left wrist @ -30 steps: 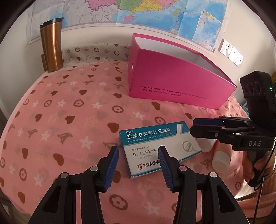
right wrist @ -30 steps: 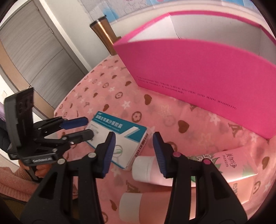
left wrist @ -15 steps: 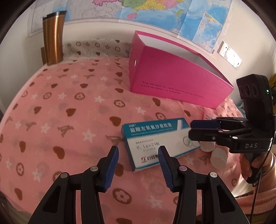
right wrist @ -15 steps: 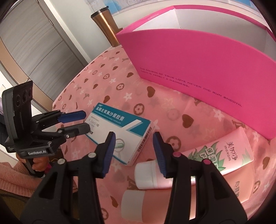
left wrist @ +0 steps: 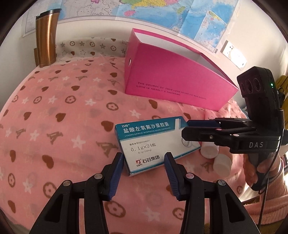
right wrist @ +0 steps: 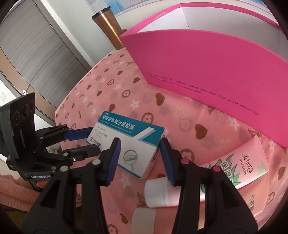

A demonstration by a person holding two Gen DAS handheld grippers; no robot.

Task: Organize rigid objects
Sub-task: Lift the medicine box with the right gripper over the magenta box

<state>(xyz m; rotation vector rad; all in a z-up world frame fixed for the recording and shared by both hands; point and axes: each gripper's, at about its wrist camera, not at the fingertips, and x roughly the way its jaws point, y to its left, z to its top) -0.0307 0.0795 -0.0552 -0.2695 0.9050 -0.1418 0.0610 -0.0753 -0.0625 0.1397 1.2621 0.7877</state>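
A blue and white medicine box lies flat on the pink patterned cloth; it also shows in the right wrist view. My left gripper is open, its blue pads level with the box's near end. My right gripper is open over the box's other end, and shows from the side in the left wrist view. Two pink tubes with white caps lie beside the box. An open pink box stands behind.
A copper tumbler stands at the back left by the wall. Maps hang on the wall. The pink box's tall side fills the right wrist view's upper right. A grey cabinet is beyond the table's edge.
Both grippers have closed in on the medicine box from opposite ends. Both stay open. The box and tubes have not moved.
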